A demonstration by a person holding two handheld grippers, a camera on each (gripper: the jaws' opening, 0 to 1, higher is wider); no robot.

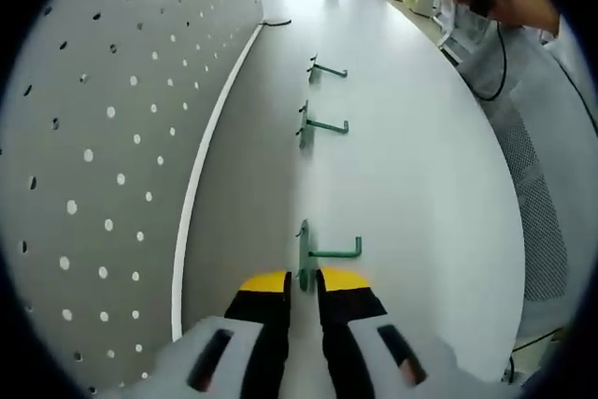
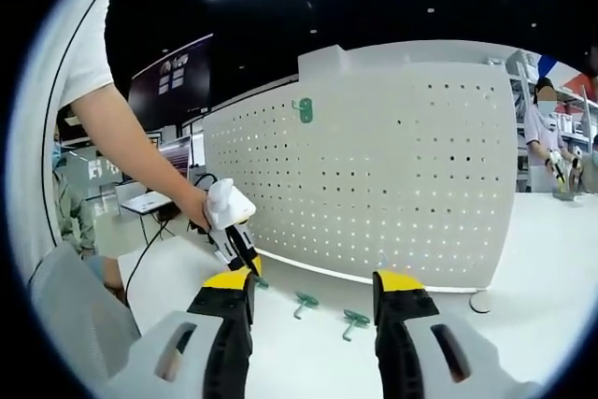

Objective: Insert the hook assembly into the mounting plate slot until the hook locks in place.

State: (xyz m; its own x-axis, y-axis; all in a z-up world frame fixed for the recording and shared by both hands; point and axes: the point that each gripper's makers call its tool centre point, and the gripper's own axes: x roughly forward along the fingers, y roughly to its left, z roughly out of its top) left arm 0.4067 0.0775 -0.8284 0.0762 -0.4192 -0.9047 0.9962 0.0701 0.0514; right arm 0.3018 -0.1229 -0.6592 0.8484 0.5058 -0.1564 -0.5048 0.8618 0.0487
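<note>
Hooks [image 1: 305, 251] looked light, stiff wire — best pinched at the backplate; left gripper [image 1: 304, 277] nearly closed there, right gripper [image 2: 313, 287] spread.

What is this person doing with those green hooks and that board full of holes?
A person holds a gripper in each hand. The left gripper is closing around the nearest green hook lying on the white table; two more hooks lie beyond. The right gripper is open, facing the upright pegboard, where one hook already hangs.
</note>
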